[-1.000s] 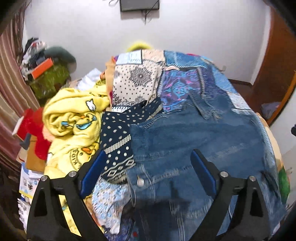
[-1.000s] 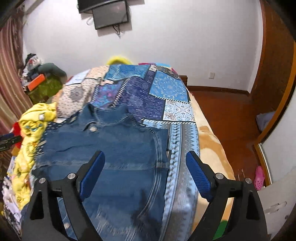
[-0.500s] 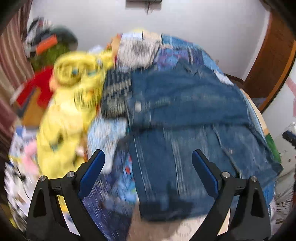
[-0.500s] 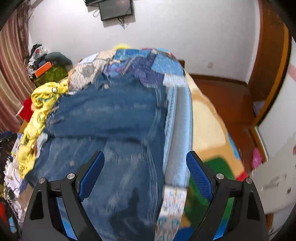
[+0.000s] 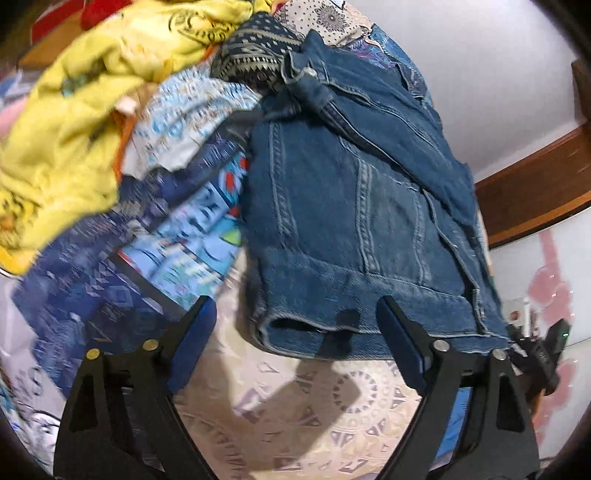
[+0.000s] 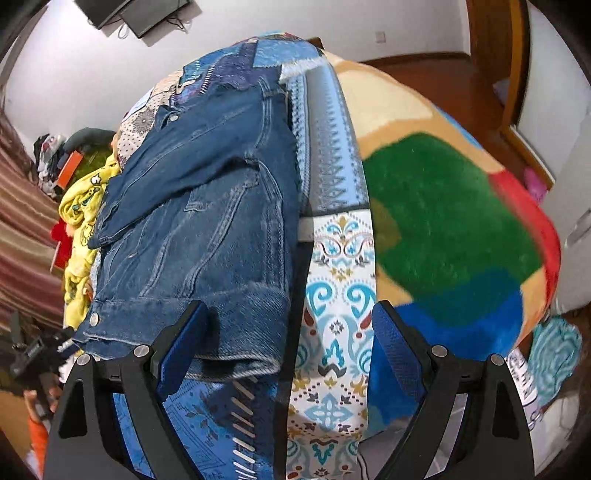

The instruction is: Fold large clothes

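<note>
A blue denim jacket (image 5: 351,206) lies on the patterned bedspread (image 5: 177,236), its sleeves folded across its back and its hem towards me. My left gripper (image 5: 297,338) is open and empty, just short of the hem's left corner. In the right wrist view the jacket (image 6: 207,221) lies left of centre. My right gripper (image 6: 286,341) is open and empty, its left finger (image 6: 181,343) over the hem's right corner. The other gripper shows at the far left edge of this view (image 6: 33,354).
A yellow printed garment (image 5: 74,122) is heaped left of the jacket, with a dark dotted cloth (image 5: 255,55) behind. A green, red and blue fleece blanket (image 6: 443,221) hangs over the bed's right side. Wooden floor (image 6: 436,77) and a wall-mounted screen (image 6: 133,14) lie beyond.
Both grippers have drawn back from over the jacket's middle to the near edge of the bed and dropped low by the hem. Both stay open and empty.
</note>
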Action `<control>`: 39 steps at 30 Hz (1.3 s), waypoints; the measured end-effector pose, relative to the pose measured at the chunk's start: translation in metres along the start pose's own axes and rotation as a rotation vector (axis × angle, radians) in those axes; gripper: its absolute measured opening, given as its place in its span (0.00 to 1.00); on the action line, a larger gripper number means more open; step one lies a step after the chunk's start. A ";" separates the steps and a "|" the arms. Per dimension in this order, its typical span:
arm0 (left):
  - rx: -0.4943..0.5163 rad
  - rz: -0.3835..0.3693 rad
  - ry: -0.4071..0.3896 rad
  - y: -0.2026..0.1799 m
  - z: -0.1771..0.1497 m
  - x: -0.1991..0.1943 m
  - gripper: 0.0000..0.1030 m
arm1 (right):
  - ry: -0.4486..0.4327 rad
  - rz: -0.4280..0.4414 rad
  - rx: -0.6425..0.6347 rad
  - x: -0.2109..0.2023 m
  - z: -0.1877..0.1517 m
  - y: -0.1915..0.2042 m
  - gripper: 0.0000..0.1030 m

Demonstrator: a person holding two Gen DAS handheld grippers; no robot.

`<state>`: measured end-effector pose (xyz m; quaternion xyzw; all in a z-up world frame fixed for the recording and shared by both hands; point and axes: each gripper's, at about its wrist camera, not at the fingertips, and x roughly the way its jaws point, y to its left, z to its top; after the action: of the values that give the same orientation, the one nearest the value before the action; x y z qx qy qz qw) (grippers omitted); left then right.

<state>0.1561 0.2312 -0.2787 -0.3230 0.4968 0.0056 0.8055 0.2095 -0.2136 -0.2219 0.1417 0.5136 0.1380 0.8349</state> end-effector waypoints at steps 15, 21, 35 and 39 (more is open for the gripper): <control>0.132 0.041 -0.114 -0.027 0.003 -0.018 0.12 | 0.003 0.074 -0.062 0.005 -0.006 0.027 0.32; 0.188 0.040 -0.200 -0.050 0.021 -0.034 0.08 | -0.065 0.146 -0.066 -0.004 0.015 0.035 0.12; 0.336 0.027 -0.370 -0.126 0.140 -0.048 0.07 | -0.234 0.208 -0.168 -0.007 0.130 0.086 0.11; 0.326 0.029 -0.391 -0.137 0.190 -0.033 0.06 | -0.267 0.241 -0.129 0.005 0.180 0.093 0.11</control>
<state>0.3360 0.2334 -0.1253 -0.1743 0.3307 -0.0008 0.9275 0.3655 -0.1430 -0.1125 0.1655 0.3676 0.2493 0.8805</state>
